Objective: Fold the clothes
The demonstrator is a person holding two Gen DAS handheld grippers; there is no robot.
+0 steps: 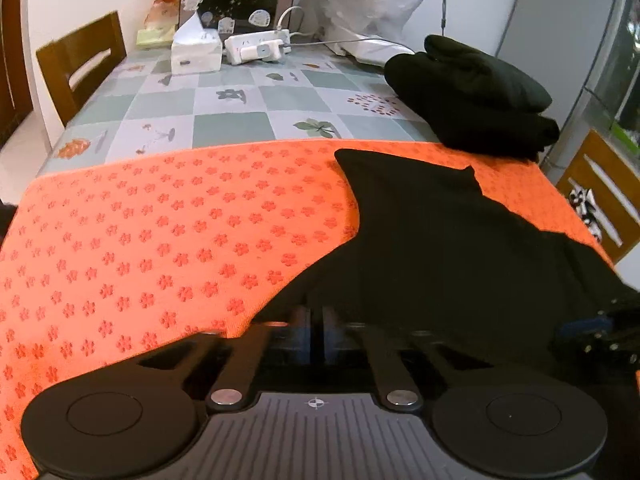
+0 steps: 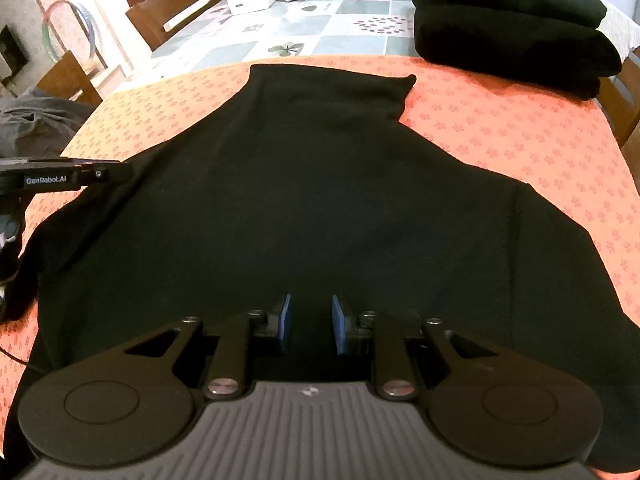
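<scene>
Both grippers sit at the black garment's (image 2: 320,200) near hem, its length running straight ahead: left gripper (image 1: 316,320) pinching the hem, right gripper (image 2: 310,322) spread above cloth.

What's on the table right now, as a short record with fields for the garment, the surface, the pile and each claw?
garment: black garment spread flat, narrow end away from the cameras
surface: orange mat over checked tablecloth
pile: folded black clothes, far right corner
left claw: shut at garment's edge
right claw: open above garment
</scene>
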